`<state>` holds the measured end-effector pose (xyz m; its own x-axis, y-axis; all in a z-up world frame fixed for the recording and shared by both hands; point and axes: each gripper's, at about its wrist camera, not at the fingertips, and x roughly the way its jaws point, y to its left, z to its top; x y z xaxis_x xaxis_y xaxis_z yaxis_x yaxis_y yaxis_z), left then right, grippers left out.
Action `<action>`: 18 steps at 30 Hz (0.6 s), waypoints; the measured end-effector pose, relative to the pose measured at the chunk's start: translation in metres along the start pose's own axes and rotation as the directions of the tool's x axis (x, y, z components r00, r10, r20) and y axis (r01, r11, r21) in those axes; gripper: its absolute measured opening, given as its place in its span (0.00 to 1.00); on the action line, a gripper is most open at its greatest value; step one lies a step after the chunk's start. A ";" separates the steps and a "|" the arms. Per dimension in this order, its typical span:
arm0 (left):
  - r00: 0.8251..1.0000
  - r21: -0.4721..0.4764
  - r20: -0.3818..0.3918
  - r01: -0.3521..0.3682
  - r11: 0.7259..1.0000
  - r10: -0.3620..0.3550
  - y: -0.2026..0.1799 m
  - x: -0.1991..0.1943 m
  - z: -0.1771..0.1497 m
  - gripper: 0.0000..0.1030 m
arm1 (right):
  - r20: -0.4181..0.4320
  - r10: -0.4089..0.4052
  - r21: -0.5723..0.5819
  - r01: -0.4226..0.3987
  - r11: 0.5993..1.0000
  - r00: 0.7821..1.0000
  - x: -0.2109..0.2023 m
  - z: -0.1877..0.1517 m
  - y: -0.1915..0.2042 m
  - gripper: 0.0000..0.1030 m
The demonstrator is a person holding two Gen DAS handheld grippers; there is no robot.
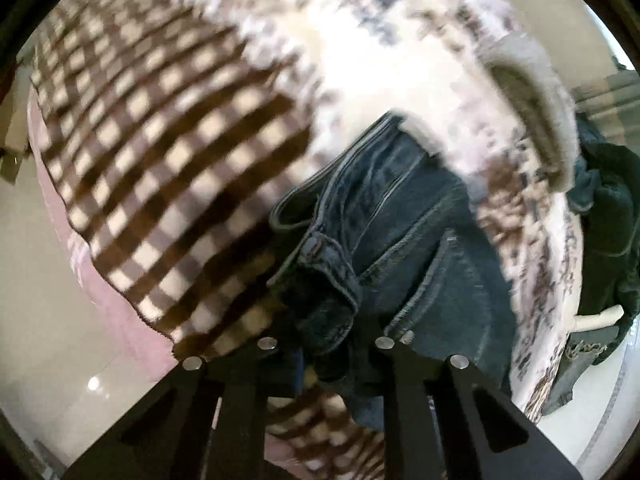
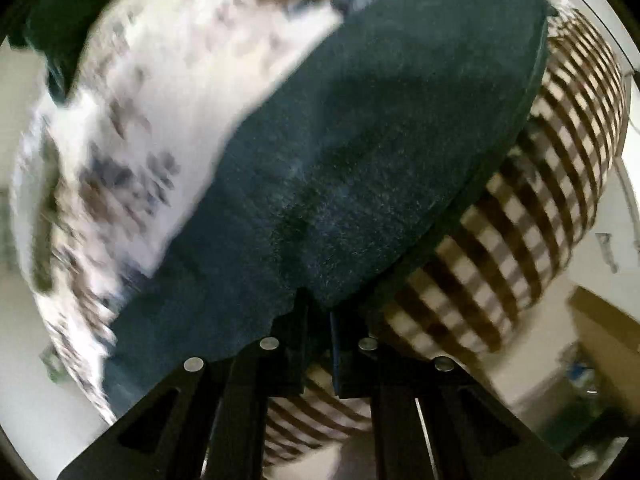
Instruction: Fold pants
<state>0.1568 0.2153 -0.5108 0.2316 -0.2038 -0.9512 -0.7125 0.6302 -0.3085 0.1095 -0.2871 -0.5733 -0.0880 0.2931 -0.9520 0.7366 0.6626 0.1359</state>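
Task item: dark blue denim pants (image 1: 400, 216) are spread over a bed, lying partly on a brown-and-cream checked blanket (image 1: 152, 168) and partly on a white bedspread with brown and grey blotches (image 1: 380, 64).
Left gripper: the left gripper (image 1: 326, 344) is clenched on the waistband end of the pants, where the fly flap and belt loop are bunched between the black fingers (image 1: 244, 392). The pinch appears to take in several layers.
Right gripper: the right gripper (image 2: 318, 340) is seen closed on the near edge of a broad, smooth panel of the same denim (image 2: 360, 152), with cloth drawn into a small notch at the fingertips.
Step in hand: judged to be the carrying-over of a fold, with both ends held at once.
How to do it well: the two held points should be kept level and the same way apart, so that the cloth between them stays taut and no slack wrinkle is laid down.
Placement: the held edge should be lowered onto the matching edge of the lower layer, seams lined up, before any release.
Release: the fingers should be opened only once the cloth rests flat, then drawn back along the bed.
Risk: a thick bunch at the waistband may slip, or may drag the checked blanket beneath.
Unclear: the leg ends are not visible; both views are blurred.
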 end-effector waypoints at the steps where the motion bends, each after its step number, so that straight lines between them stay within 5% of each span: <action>1: 0.999 -0.026 -0.033 0.006 1.000 -0.007 0.004 0.007 0.002 0.18 | -0.041 -0.025 -0.005 0.025 1.000 0.999 0.008 0.003 -0.001 0.18; 3: 0.997 -0.069 -0.064 0.026 0.997 -0.031 0.007 0.006 0.003 0.23 | -0.103 -0.055 -0.027 0.053 0.998 0.993 0.010 0.007 0.000 0.25; 6: 0.998 -0.037 -0.060 -0.034 0.999 0.031 0.002 -0.019 -0.005 0.36 | -0.016 -0.060 -0.157 0.057 0.986 0.998 -0.028 0.002 0.027 0.37; 8: 0.997 -0.003 -0.033 -0.070 0.998 0.070 -0.004 -0.035 -0.010 0.69 | 0.062 -0.051 -0.294 0.067 0.953 0.997 -0.053 -0.005 0.061 0.39; 10: 0.994 0.050 0.014 -0.113 0.992 0.112 -0.013 -0.045 -0.010 0.80 | 0.094 -0.005 -0.422 0.044 0.905 0.996 -0.065 -0.010 0.102 0.48; 13: 0.981 0.154 0.085 -0.185 0.970 0.174 -0.032 -0.046 -0.002 0.81 | 0.052 0.103 -0.586 -0.053 0.808 0.993 -0.051 -0.013 0.184 0.49; 15: 0.976 0.185 0.112 -0.205 0.961 0.187 -0.042 -0.039 0.009 0.81 | -0.073 0.160 -0.632 -0.170 0.756 0.984 -0.020 -0.009 0.237 0.49; 18: 0.971 0.198 0.123 -0.226 0.954 0.204 -0.048 -0.028 0.022 0.81 | -0.213 0.127 -0.661 -0.239 0.711 0.969 0.024 -0.004 0.291 0.49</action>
<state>0.1990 0.2073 -0.4697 0.1611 0.0234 -0.9867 -0.6008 0.7955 -0.0792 0.3191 -0.0851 -0.5553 -0.1342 0.5151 -0.8465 0.1011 0.8569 0.5054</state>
